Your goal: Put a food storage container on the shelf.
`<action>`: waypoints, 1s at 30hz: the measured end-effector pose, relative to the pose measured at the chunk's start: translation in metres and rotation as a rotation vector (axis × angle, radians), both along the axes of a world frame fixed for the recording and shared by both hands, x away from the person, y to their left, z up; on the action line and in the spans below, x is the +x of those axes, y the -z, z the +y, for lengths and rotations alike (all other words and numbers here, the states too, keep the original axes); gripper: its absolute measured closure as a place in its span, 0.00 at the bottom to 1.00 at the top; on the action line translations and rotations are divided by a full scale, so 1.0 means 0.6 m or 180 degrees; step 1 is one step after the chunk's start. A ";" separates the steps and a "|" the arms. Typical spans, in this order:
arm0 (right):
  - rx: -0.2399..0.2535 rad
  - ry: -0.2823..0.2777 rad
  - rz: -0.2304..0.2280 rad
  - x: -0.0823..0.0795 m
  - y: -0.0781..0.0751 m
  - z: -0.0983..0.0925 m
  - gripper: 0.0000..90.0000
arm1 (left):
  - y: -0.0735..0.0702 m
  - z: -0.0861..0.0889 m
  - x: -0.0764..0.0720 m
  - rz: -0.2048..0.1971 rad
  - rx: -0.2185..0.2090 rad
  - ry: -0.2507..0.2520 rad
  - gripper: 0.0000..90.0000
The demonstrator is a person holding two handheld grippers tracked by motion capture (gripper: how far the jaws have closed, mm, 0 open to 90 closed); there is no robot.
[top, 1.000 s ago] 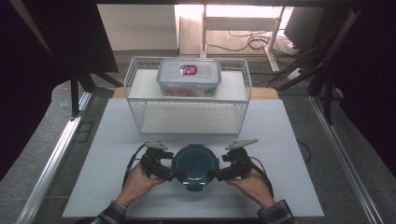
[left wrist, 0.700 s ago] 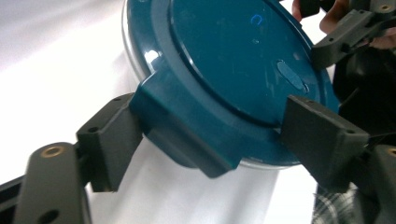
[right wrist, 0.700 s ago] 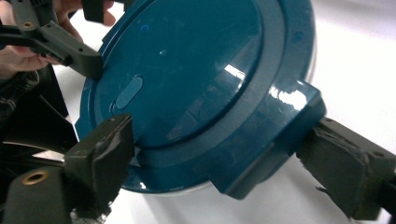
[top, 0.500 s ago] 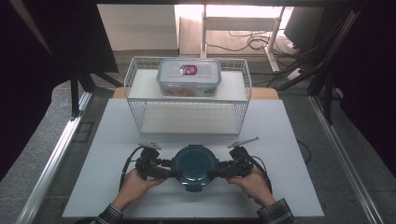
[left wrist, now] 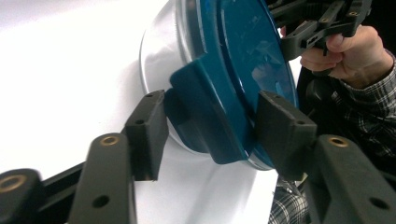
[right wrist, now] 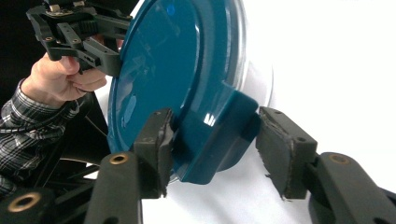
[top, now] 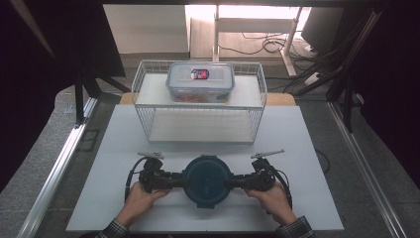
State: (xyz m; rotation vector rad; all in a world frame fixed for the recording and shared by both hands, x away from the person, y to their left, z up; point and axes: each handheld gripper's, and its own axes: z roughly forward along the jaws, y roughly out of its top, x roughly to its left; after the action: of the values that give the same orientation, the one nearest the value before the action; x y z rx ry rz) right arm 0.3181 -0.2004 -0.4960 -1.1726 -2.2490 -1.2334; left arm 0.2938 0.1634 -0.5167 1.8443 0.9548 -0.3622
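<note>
high view: a round container with a dark teal lid [top: 207, 180] sits near the front of the white table [top: 307, 198], well apart from the wire basket [top: 257, 87] behind it, on which a clear rectangular box [top: 200, 82] rests; the left gripper [top: 179, 180] and right gripper [top: 236, 181] come at the lid from opposite sides, each held in a hand; left gripper view: both jaws stand apart around a teal latch tab [left wrist: 210, 116], the far jaw touching or nearly so, the near one with a visible gap; right gripper view: the same on the opposite tab [right wrist: 219, 135], one jaw against it, the other clear; so neither grips yet; judging by this, the step in hand is seating on the two latches; next likely calls for closing on each tab and lifting them evenly outward, keeping the container from sliding.
</note>
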 end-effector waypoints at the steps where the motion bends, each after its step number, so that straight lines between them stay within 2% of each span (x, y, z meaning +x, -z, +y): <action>1: -0.0004 0.0005 -0.0019 -0.002 -0.001 -0.001 0.55 | 0.000 0.001 -0.003 -0.0003 -0.0014 -0.0015 0.53; 7: 0.0094 0.0176 -0.0009 -0.021 -0.004 -0.004 0.60 | -0.008 0.001 -0.026 -0.0035 -0.0040 -0.0147 0.58; 12: 0.0074 0.0225 -0.0067 -0.033 -0.010 -0.005 0.62 | -0.010 0.002 -0.034 0.0002 -0.0104 -0.0199 0.62; 15: 0.0034 0.0229 -0.0233 -0.041 -0.018 -0.001 0.63 | -0.013 0.004 -0.038 -0.0011 -0.0147 -0.0262 0.64; 16: 0.0034 0.0229 -0.0233 -0.041 -0.018 -0.001 0.63 | -0.015 0.004 -0.038 -0.0049 -0.0126 -0.0292 0.64; 17: -0.0045 0.0220 -0.0472 -0.044 -0.026 0.005 0.62 | -0.018 0.004 -0.036 -0.0114 -0.0090 -0.0303 0.64; 18: -0.0064 0.0225 -0.0531 -0.043 -0.030 0.007 0.62 | -0.019 0.005 -0.035 -0.0118 -0.0117 -0.0306 0.64; 24: 0.0005 0.0224 -0.0610 -0.038 -0.040 0.007 0.63 | -0.036 0.007 -0.030 -0.0239 -0.0106 -0.0322 0.65; 25: 0.0013 0.0223 -0.0655 -0.036 -0.048 0.008 0.63 | -0.045 0.008 -0.028 -0.0288 -0.0100 -0.0323 0.65; 28: 0.0025 0.0215 -0.0690 -0.033 -0.056 0.008 0.63 | -0.056 0.009 -0.024 -0.0336 -0.0093 -0.0328 0.65; 30: 0.0048 0.0216 -0.0744 -0.026 -0.067 0.010 0.63 | -0.071 0.010 -0.016 -0.0382 -0.0079 -0.0336 0.65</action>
State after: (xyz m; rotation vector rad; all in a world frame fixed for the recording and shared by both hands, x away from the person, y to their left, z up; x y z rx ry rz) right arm 0.3025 -0.1946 -0.4557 -1.1607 -2.3761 -1.4801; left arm 0.2842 0.1696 -0.4741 1.7644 0.9563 -0.1958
